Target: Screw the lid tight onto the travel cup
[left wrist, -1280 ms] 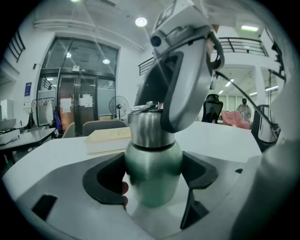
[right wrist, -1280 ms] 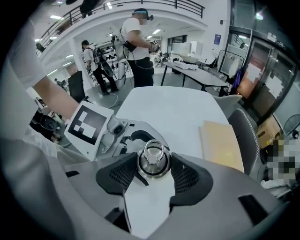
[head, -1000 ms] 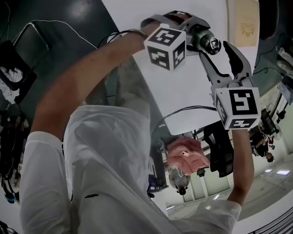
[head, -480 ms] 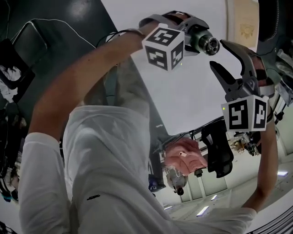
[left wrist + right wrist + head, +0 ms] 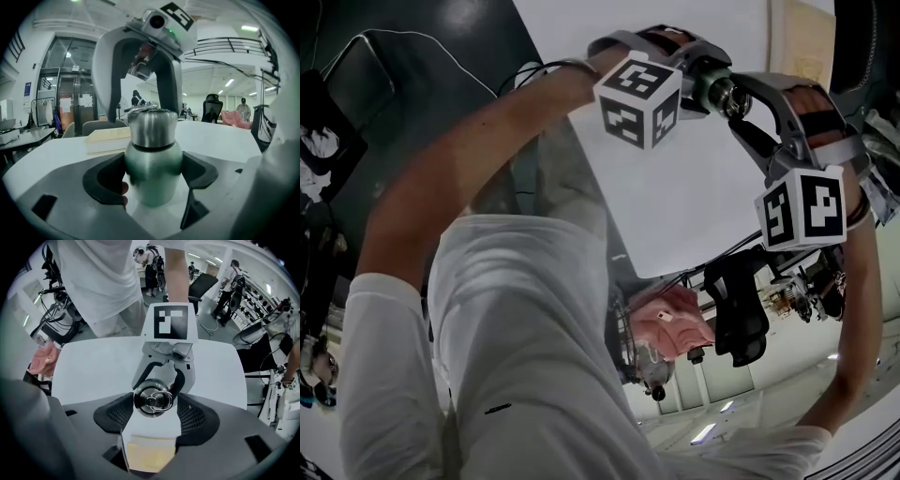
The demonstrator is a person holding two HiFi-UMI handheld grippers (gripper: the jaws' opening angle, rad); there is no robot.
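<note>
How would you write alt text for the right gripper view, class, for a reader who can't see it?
The right gripper's fingers hug a steel lid with a ring on top, seen end-on. Behind it the left gripper holds the travel cup, with a white table beyond; a yellow pad shows at the bottom.

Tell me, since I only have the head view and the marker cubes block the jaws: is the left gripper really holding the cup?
Observer: Yes. In the left gripper view, the left gripper has its pads pressed against both sides of the travel cup.
Operator: Is the lid on?
Observer: The steel lid sits on the cup's neck with a dark seam beneath it. I can't tell how far it is threaded.
Operator: And the right gripper?
Observer: The right gripper looks end-on at the lid's ring, with one jaw on either side of the lid. I can't tell whether they are clamped.
</note>
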